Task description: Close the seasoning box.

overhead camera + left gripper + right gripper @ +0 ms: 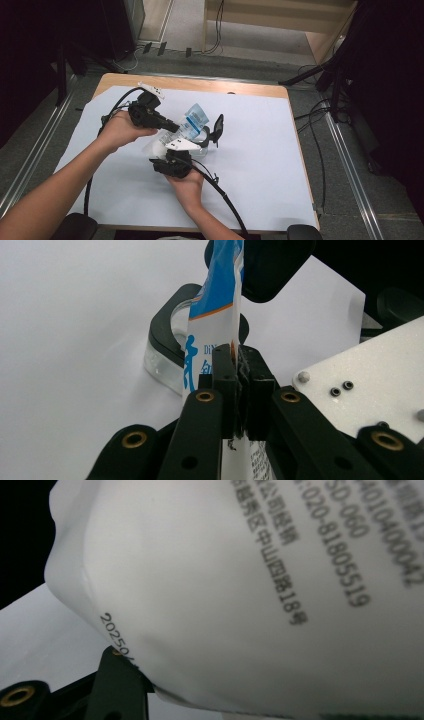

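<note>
We see a blue-and-white pouch (pixel 194 122) held up over the middle of the table (pixel 260 165), just above a clear glass container (pixel 165 357). Our left gripper (pixel 239 390) is clenched on the pouch's edge. Our right gripper (pixel 175 162) presses close against its printed side; whether its jaws grip, we cannot tell. We judge the pouch lifted and positioned, its contents not yet emptied.

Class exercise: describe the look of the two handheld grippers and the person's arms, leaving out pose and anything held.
Both the left gripper and right gripper are black, with brass-ringed pivots, a white speckled top plate and a trailing black cable. The forearms are bare, no sleeves.
</note>
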Tool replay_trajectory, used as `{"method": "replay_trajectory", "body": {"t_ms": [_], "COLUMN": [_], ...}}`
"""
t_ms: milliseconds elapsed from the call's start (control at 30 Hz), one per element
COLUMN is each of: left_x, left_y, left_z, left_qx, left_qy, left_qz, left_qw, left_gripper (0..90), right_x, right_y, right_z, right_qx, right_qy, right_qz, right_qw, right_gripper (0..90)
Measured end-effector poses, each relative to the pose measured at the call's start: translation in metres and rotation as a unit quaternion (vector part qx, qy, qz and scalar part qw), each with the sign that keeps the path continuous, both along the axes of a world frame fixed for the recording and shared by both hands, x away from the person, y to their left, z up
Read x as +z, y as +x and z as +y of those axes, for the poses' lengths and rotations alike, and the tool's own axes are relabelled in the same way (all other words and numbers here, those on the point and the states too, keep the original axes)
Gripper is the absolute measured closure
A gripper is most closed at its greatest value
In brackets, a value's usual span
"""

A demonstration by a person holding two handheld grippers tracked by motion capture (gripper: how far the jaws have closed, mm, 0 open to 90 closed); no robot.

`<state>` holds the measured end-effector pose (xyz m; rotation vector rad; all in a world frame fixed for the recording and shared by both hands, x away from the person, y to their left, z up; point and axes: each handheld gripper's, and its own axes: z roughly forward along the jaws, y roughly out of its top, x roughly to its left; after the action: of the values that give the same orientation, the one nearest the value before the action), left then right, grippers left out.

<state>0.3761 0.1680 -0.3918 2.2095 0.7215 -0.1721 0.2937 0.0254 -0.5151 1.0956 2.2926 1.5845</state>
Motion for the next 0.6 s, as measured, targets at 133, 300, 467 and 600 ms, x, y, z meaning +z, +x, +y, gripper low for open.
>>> {"method": "replay_trajectory", "body": {"t_ms": [133,300,467,600], "left_x": [0.001,0.0029,0.0034,0.0037], "left_y": [-0.0023,-0.0043,-0.0048,-0.0049], "left_z": [0.0009,0.0045,0.004,0.004], "left_qx": [0.002,0.002,0.004,0.006], "left_qy": [0.002,0.004,0.01,0.011], "left_qz": [-0.001,-0.006,-0.006,-0.007], "left_qw": [1.0,1.0,0.9999,0.9999], "left_gripper": [84.5,85.1,90.0,90.0], "right_x": [0.0008,0.0015,0.0028,0.0034], "right_y": [0.001,0.004,0.0036,0.0027], "right_z": [-0.0011,-0.0051,-0.0047,-0.004], "right_qx": [-0.003,-0.01,0.001,0.01], "right_qy": [0.006,0.016,0.018,0.016], "right_qz": [0.004,0.014,0.012,0.008], "right_qw": [1.0,0.9997,0.9998,0.9998], "right_gripper": [47.3,47.3,46.6,45.3]}}
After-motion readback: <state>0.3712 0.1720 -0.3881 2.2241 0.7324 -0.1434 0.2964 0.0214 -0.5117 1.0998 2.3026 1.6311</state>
